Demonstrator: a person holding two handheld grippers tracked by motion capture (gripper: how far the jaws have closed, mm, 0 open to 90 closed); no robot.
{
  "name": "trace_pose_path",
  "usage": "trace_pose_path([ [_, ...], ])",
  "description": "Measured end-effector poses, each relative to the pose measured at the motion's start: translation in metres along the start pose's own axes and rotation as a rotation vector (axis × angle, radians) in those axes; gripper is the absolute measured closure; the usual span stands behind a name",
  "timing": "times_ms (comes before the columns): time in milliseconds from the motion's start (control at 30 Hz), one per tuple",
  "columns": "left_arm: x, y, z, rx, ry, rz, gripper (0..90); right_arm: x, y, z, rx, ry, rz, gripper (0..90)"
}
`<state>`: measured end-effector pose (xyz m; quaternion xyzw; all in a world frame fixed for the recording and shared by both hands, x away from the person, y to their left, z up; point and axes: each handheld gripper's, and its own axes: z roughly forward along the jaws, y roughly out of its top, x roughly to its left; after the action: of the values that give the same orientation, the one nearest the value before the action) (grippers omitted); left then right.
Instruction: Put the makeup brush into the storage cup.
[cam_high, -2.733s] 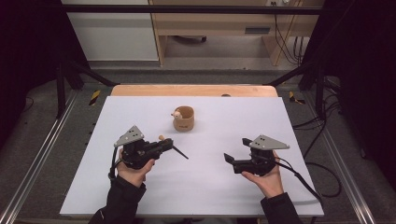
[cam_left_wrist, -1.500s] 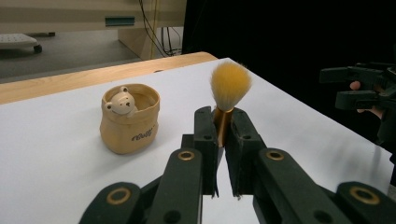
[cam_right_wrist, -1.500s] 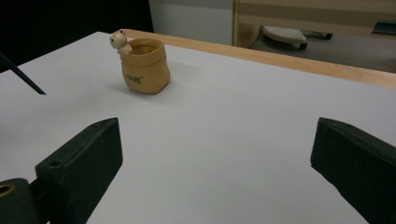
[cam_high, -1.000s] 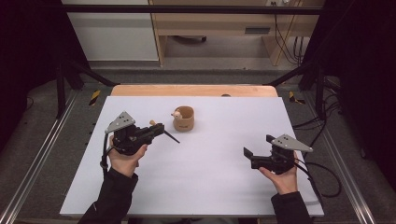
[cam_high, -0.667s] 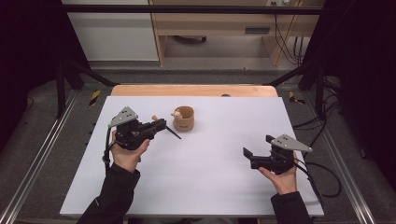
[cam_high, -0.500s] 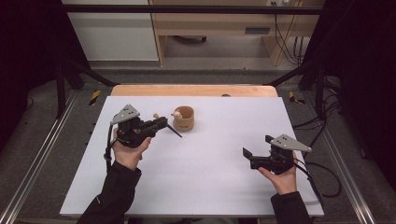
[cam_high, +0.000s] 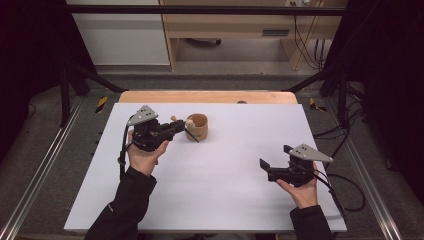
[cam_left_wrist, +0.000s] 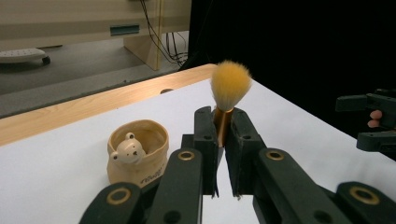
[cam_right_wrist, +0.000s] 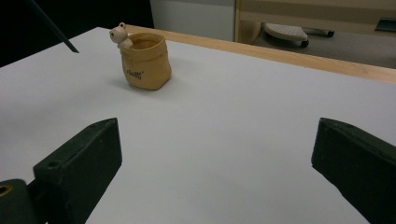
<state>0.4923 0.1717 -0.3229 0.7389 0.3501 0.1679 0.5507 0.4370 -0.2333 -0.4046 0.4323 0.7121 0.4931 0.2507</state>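
My left gripper (cam_high: 172, 129) is shut on a brush (cam_left_wrist: 230, 85) with a yellow bristle head and a gold ferrule, gripped at the ferrule. The bristles stand above the fingertips in the left gripper view, and the dark handle (cam_high: 192, 136) slants down in front of the cup. A tan bag-shaped cup (cam_high: 199, 128) with a small bear figure on its rim stands just right of that gripper; it is also in the left gripper view (cam_left_wrist: 140, 156) and the right gripper view (cam_right_wrist: 144, 63). My right gripper (cam_high: 265, 167) is open over bare table at the right, nothing between its jaws.
The white tabletop (cam_high: 230, 165) has a wooden strip (cam_high: 205, 96) along its far edge. Metal frame rails run along both sides, and cables lie on the floor at the right. A desk and a cabinet stand beyond the table.
My left hand has carried the brush to the right and farther back, up to the cup. The right gripper shifted right after the earliest frame and has since stayed still.
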Motion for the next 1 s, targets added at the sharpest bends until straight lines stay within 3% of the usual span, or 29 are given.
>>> trace_pose_path([
  [1000, 0.01, 0.025, 0.03, 0.035, 0.058, 0.036, 83.4, 0.001, 0.0, 0.001, 0.002, 0.01, -0.012, 2.2],
])
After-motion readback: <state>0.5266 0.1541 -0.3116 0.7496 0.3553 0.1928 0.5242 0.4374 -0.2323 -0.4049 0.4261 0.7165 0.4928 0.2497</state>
